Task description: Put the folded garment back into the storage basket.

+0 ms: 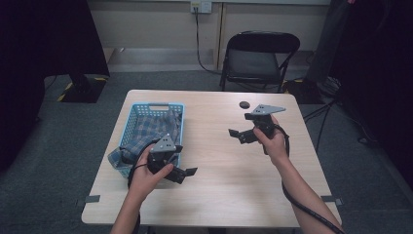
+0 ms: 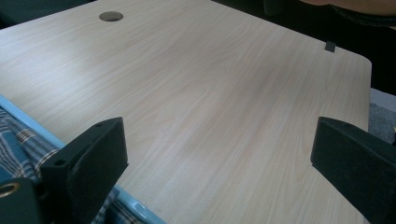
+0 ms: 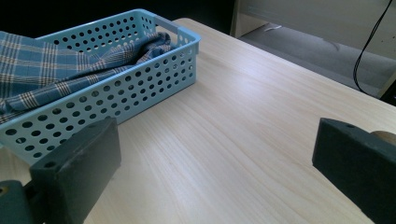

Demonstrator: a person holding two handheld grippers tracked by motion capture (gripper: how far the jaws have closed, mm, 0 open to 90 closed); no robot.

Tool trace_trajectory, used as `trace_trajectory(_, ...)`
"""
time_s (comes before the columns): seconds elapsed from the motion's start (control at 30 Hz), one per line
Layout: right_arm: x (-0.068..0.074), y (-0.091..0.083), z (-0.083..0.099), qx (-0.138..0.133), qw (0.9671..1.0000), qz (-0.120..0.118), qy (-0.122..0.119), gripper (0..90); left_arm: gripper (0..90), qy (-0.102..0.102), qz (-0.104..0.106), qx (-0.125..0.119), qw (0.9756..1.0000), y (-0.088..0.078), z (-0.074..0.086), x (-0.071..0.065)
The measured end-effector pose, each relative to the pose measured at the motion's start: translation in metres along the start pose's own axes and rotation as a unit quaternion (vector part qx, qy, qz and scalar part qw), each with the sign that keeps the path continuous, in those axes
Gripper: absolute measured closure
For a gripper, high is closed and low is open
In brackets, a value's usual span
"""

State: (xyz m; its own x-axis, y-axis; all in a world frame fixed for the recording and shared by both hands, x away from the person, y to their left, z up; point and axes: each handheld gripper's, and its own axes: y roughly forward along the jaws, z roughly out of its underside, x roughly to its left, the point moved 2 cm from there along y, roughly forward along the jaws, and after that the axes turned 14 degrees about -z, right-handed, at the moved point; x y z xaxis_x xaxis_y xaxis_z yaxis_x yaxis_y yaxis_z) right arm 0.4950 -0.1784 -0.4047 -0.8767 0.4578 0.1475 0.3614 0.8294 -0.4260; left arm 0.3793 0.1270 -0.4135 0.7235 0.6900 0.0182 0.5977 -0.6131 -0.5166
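Two bare forearms are showing, no sleeves. Each black two-jaw gripper, left (image 1: 187, 171) and right (image 1: 234, 133), is wearing a grey three-cornered plate and trailing a black cable.

Overhead table (image 1: 234, 180) view; two low, close tool-mounted views.

The right gripper (image 3: 215, 172) hangs over the pale wood surface (image 3: 243, 121) with its two black jaws set wide apart and nothing between them. Beyond the left jaw stands a light blue perforated basket (image 3: 140, 88), with a blue plaid cloth (image 3: 56, 74) bunched inside it and lying over its rim. Past the surface's far edge a black cable (image 3: 369, 46) hangs down a pale wall.
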Motion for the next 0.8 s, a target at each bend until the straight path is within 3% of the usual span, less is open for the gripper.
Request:
trace_trajectory(0.3, 0.001, -0.006, 0.008, -0.001, 1.0, 0.003, 0.001, 0.4, 3.3, 0.011, 0.007, 0.013, 0.9998, 0.011, 0.002, -0.008)
trace_trajectory(0.8, -0.001, -0.023, 0.021, -0.005, 0.9999, 0.008, 0.009, 0.4, 3.5, 0.013, 0.016, 0.003, 0.9998, 0.021, 0.002, -0.017)
